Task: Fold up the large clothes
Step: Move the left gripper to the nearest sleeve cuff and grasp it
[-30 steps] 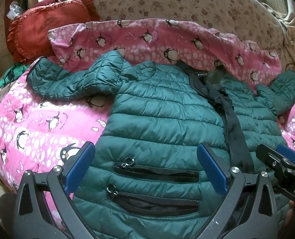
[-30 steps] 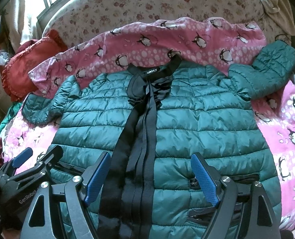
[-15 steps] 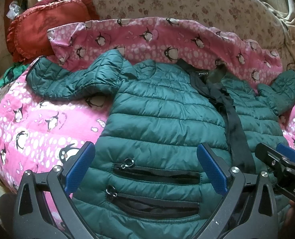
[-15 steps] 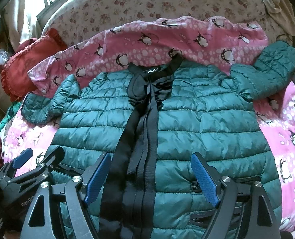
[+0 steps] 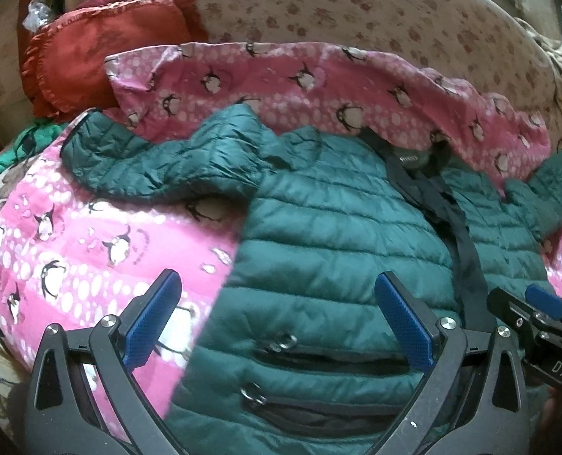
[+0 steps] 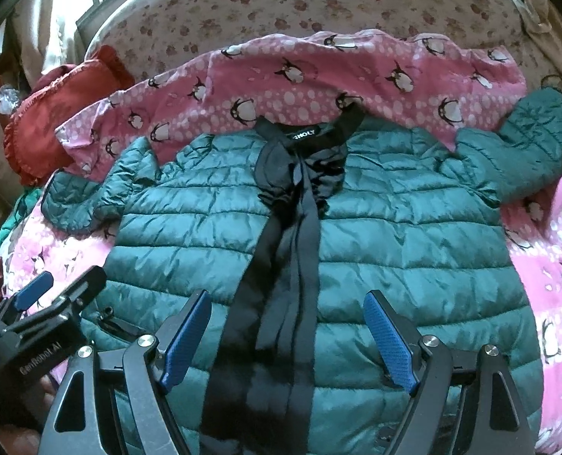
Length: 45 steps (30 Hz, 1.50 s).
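Note:
A dark green quilted jacket (image 5: 337,242) lies flat, front up, on a pink penguin blanket (image 5: 91,250), sleeves spread to both sides. It shows whole in the right wrist view (image 6: 394,235), with a black collar and ribbon (image 6: 288,227) down its middle. My left gripper (image 5: 277,318) is open and empty above the jacket's lower left part, near two zip pockets (image 5: 330,360). My right gripper (image 6: 288,341) is open and empty over the ribbon near the hem. Each gripper shows at the edge of the other's view.
A red frilled cushion (image 5: 91,45) lies at the back left. A floral sofa back (image 6: 318,3) curves behind the blanket. Green cloth (image 5: 19,148) sits at the left edge. The jacket's left sleeve (image 5: 155,163) and right sleeve (image 6: 527,144) rest on the blanket.
Both grippers have shifted a little to the left over the jacket. Both stay open; the jacket has not moved.

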Motion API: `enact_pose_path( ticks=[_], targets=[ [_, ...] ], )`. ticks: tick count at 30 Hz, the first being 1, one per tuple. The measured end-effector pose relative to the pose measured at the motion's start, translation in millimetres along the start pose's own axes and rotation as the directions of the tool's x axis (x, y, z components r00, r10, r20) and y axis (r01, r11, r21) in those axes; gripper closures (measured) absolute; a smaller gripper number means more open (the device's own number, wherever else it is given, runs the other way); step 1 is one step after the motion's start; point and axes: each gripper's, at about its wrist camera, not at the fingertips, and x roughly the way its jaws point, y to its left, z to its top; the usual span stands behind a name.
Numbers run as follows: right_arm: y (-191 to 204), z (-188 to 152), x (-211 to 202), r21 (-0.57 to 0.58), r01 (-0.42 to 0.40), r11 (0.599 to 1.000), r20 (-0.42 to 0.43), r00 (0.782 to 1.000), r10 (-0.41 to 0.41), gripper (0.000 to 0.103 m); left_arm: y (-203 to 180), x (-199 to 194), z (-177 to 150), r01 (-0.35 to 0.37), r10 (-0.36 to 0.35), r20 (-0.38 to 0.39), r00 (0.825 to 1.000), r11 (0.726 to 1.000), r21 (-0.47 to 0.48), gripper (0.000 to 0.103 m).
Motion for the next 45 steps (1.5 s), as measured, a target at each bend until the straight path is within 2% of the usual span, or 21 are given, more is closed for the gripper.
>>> enact_pose_path(
  ticks=[13,18,26,35,39,43,45],
  targets=[
    [8,23,27,0.033,-0.043,0.999,-0.024,0.999,0.044,0.022,58,27,34,-0.098,0.097,-0.027,0.995,0.993,-0.060,0.001],
    [6,34,42,0.061,-0.055,0.997,-0.032,0.998,0.057,0.022,81,41,44,-0.153,0.151,-0.040,0.988,0.985,-0.076,0.001],
    [8,46,64,0.039,-0.034,0.999,-0.039,0.999,0.035,0.022,128,67,62,-0.230,0.223,-0.073,0.972,0.966,-0.118,0.001],
    [16,46,72,0.005,-0.061,0.998,-0.062,0.996,0.061,0.022,204,102,88,-0.340,0.323,-0.109,0.940,0.913,-0.227,0.001],
    [23,44,72,-0.028,-0.065,0.998,-0.066,0.996,0.063,0.022,233,122,103,-0.385,0.364,-0.129,0.923,0.890,-0.246,0.001],
    [29,42,64,-0.047,-0.078,0.996,-0.033,0.997,0.076,0.022,262,139,115,-0.422,0.404,-0.125,0.906,0.856,-0.298,0.003],
    [31,41,59,-0.049,-0.089,0.995,-0.023,0.996,0.088,0.022,272,147,119,-0.427,0.412,-0.118,0.904,0.846,-0.318,0.006]
  ],
)
